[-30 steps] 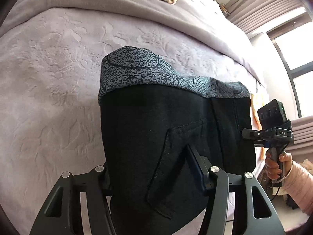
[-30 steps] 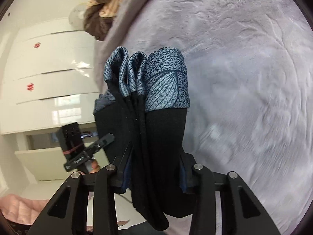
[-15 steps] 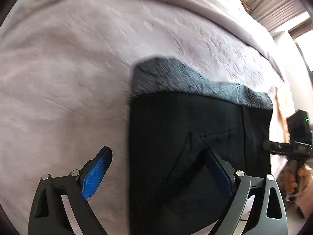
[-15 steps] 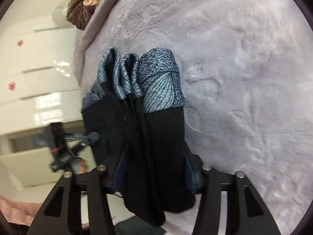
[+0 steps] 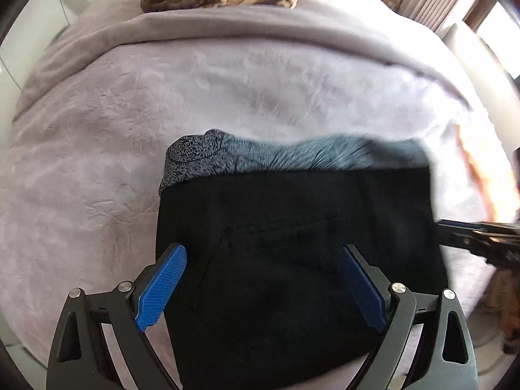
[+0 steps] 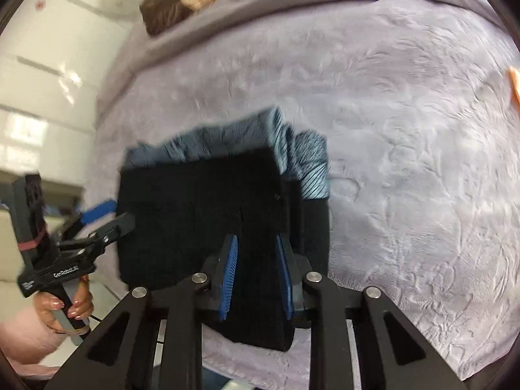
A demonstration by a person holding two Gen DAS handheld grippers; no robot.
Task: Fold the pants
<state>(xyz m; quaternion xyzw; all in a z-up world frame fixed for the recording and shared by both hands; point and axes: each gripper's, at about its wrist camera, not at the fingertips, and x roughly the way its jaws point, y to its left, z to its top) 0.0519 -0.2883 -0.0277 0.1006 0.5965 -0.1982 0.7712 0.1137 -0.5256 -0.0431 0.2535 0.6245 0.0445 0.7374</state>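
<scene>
Black folded pants (image 6: 201, 214) pinched by right fingers (image 6: 229, 276); left fingers (image 5: 162, 287) spread wide.

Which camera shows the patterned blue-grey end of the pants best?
The left wrist view: the patterned band spans the folded pants, its left part sharp. The right wrist view shows it blurred and partly hidden behind black cloth.

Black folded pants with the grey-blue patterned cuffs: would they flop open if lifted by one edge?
Probably: the black folded pants are soft stacked layers, cuffs bunched loosely. They likely slide little on the plush lilac bedspread. The right gripper pinches only one edge.
</scene>
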